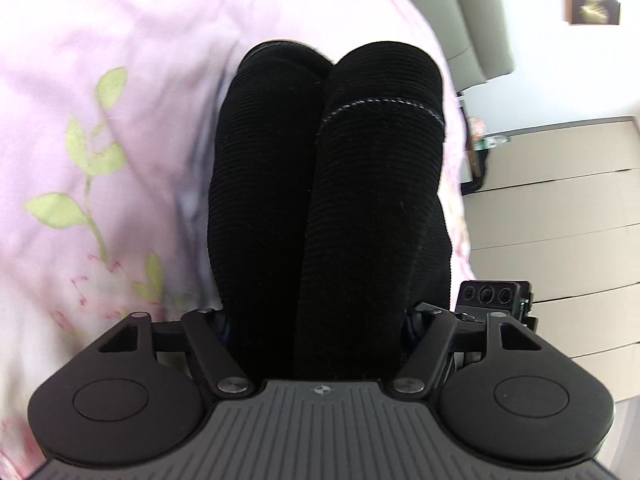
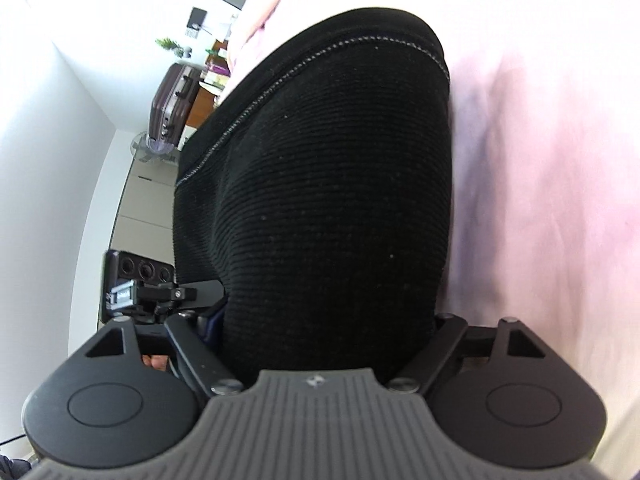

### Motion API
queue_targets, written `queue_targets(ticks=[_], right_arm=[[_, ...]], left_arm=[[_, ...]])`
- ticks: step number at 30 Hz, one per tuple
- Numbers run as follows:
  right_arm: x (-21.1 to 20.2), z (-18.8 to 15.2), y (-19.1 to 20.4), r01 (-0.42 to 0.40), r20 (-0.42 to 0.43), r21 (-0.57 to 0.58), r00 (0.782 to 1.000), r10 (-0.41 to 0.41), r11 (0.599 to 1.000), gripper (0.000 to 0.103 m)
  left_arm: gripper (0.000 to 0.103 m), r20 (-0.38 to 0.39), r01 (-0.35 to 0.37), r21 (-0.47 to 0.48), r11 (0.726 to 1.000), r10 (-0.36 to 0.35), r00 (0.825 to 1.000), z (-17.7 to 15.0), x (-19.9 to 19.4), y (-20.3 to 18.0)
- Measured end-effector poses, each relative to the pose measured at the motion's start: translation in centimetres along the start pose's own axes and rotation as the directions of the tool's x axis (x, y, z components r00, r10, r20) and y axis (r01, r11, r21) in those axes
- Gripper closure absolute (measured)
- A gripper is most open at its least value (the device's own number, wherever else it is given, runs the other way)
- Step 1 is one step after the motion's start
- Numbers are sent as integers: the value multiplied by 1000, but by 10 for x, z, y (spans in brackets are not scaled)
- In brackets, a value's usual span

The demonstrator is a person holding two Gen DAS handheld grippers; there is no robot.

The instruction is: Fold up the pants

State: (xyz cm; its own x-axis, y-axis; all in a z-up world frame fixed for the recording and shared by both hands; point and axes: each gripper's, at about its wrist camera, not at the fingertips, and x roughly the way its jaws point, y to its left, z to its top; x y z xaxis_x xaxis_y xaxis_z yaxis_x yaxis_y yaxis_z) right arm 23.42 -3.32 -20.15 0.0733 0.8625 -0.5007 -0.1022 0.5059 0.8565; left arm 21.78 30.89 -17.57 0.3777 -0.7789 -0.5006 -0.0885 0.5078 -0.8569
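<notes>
The black ribbed pants (image 1: pixel 328 184) fill the middle of the left wrist view, bunched in two thick folds with a pale stitched seam, hanging over a pink floral bedsheet (image 1: pixel 100 128). My left gripper (image 1: pixel 316 320) is shut on the pants; the cloth hides its fingertips. In the right wrist view the same pants (image 2: pixel 320 200) rise as one broad fold with a stitched seam along the left. My right gripper (image 2: pixel 328 328) is shut on the pants, fingertips buried in the cloth.
The pink bedsheet (image 2: pixel 540 160) lies under and beside the pants. A wooden floor (image 1: pixel 560 220) shows past the bed edge. A dark suitcase (image 2: pixel 172 96), a plant and shelves stand by the white wall.
</notes>
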Motion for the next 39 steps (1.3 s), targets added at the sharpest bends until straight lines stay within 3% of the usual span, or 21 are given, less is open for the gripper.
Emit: queue_targets(ticks=[8, 18, 23, 27, 32, 39], right_arm=[[-59, -35, 45, 19, 49, -26, 999, -18, 999, 28], [-140, -88, 44, 75, 115, 42, 990, -80, 996, 28], [-189, -104, 33, 94, 147, 88, 983, -106, 992, 28], [-238, -106, 23, 116, 197, 106, 971, -135, 988, 28], [-321, -100, -5, 121, 308, 103, 940, -147, 987, 28], [-421, -81, -74, 109, 425, 150, 890, -163, 983, 28]], left_arm=[[26, -42, 115, 51, 992, -112, 993, -31, -3, -25], [26, -121, 128, 80, 989, -118, 986, -78, 40, -71], [26, -165, 123, 107, 987, -105, 981, -82, 63, -103], [25, -210, 132, 155, 979, -97, 973, -69, 105, -139], [25, -266, 180, 231, 956, -115, 957, -52, 168, -193], [26, -345, 201, 308, 930, -88, 934, -35, 279, -268]])
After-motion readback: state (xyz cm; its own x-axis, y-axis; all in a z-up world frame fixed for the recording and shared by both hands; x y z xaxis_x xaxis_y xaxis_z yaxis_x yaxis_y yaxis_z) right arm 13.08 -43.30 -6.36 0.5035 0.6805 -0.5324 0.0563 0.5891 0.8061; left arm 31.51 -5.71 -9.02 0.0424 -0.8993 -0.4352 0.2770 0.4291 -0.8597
